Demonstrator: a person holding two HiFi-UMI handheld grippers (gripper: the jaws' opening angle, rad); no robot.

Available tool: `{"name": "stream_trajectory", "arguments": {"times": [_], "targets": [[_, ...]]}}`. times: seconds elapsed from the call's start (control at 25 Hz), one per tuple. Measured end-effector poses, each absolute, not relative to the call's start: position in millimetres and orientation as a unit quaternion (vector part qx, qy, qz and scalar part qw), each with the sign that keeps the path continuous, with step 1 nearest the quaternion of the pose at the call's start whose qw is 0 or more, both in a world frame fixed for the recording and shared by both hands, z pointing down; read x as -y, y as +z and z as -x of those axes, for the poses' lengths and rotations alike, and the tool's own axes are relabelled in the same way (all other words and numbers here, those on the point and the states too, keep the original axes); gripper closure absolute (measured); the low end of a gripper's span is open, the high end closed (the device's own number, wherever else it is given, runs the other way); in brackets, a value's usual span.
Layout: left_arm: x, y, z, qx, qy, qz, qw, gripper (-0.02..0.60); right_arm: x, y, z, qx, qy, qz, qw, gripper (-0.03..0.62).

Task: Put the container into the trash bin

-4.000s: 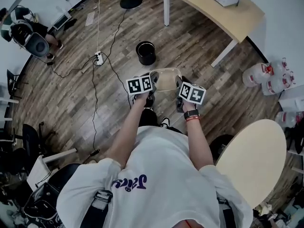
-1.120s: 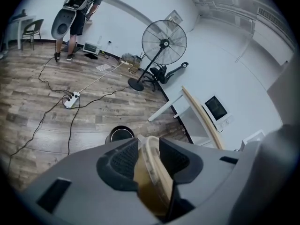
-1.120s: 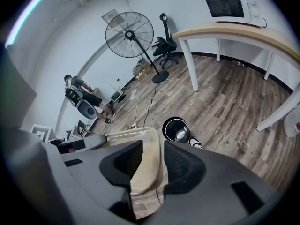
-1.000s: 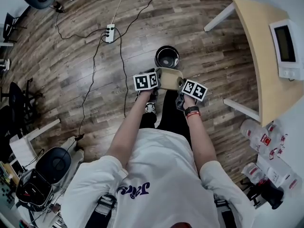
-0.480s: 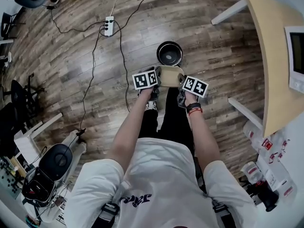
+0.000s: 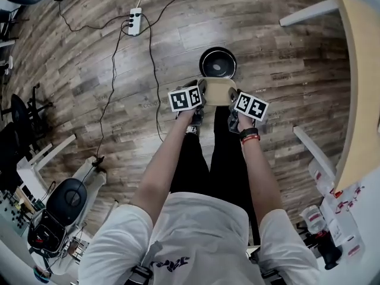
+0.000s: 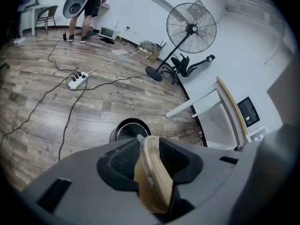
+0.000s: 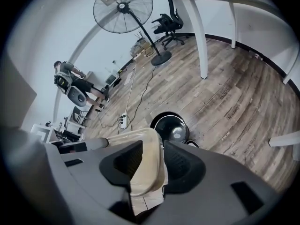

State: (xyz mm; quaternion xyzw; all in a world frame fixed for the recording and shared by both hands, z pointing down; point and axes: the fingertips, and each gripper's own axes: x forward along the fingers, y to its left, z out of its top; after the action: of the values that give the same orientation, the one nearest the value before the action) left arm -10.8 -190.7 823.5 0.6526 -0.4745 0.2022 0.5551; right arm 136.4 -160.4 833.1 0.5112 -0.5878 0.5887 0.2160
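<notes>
A shallow beige container (image 6: 218, 91) is held over the floor by its two opposite rims. My left gripper (image 6: 199, 101) is shut on its left rim and my right gripper (image 6: 233, 107) is shut on its right rim. In the left gripper view the rim (image 7: 152, 172) is pinched between the dark pads of the left gripper (image 7: 150, 149). The right gripper (image 8: 152, 158) clamps the other rim (image 8: 147, 172) in the same way. The round black trash bin (image 6: 217, 63) stands on the floor just beyond the container, its mouth open (image 7: 130, 128) (image 8: 171, 128).
A white power strip (image 6: 135, 21) with trailing cables lies on the wood floor at the upper left. A light wooden table (image 6: 362, 88) with white legs (image 6: 314, 150) stands at the right. Water bottles (image 6: 332, 218) sit at the lower right. A standing fan (image 7: 191, 28) is beyond the bin.
Both grippers have sunk together with the container still clamped between them. Four seconds ago the bin was farther ahead; now it sits right beyond the container.
</notes>
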Motion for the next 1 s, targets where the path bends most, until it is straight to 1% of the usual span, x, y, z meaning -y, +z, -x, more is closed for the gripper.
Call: {"name": "stream_trajectory", "arguments": {"times": [0.28,0.52,1.0], "targets": [[218.7,884.8,2.1,0.468,0.202,-0.652,0.56,0.442,187.8,886.9,-143.3,0.59,0.586,-0.507,0.227,0.453],[229.6,936.7,7.5,0.466,0.232,-0.644,0.56,0.436,194.9,936.9,-134.3,0.582,0.604,-0.492,0.235,0.453],[253.1,1004.5,1.7,0.448,0.234,-0.639,0.58,0.433,221.4,1001.0,-139.5,0.58,0.614,-0.477,0.241,0.454]]}}
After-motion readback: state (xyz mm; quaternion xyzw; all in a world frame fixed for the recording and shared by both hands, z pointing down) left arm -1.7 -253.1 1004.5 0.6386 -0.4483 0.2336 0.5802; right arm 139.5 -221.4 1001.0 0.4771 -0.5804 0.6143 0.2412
